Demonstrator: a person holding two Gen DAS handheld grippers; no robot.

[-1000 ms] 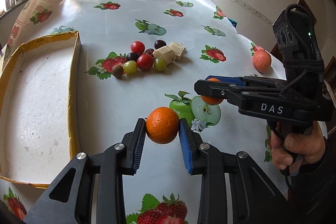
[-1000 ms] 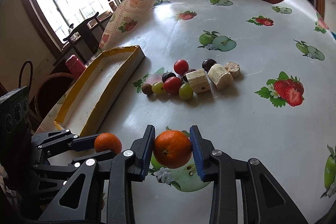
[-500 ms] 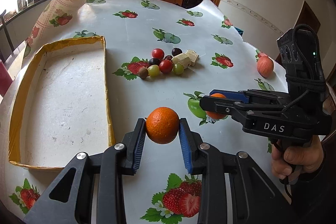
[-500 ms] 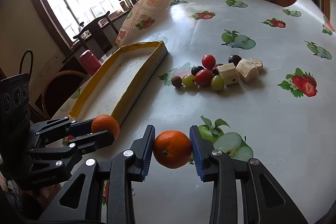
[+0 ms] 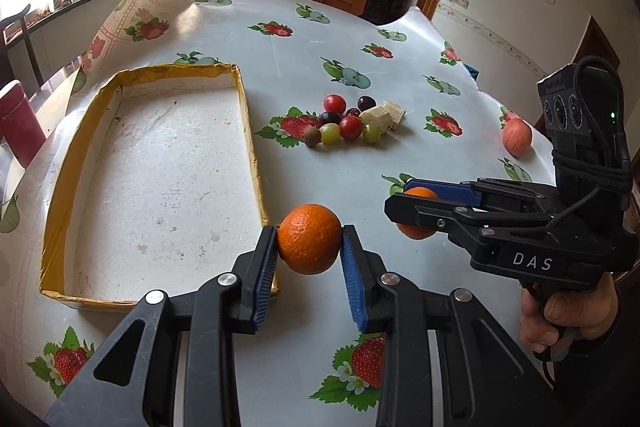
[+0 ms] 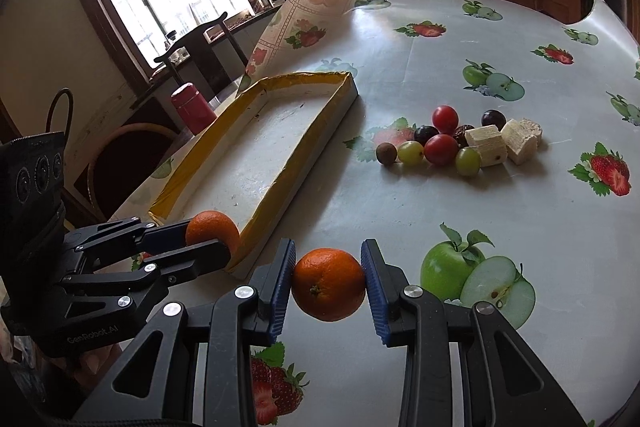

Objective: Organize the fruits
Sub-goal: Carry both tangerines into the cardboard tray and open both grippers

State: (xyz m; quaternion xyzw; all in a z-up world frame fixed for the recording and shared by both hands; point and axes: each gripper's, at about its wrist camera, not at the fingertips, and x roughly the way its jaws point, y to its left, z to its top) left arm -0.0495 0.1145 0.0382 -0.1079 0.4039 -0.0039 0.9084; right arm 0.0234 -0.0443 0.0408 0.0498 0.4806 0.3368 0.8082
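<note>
Two oranges carried toward the tray, one in each gripper.

The left gripper [image 5: 309,245] pinches an orange [image 5: 309,244] in the air just beside the near corner of the yellow-rimmed tray [image 5: 250,131]; the right gripper [image 6: 328,283] pinches a second orange [image 6: 328,283] above the tablecloth [image 6: 440,203], near the tray's near end. Judged step: transport. Next, each fruit must pass over the rim and the jaws part. Small fruits [image 5: 340,125] and an apple [image 5: 517,138] remain on the table.
</note>
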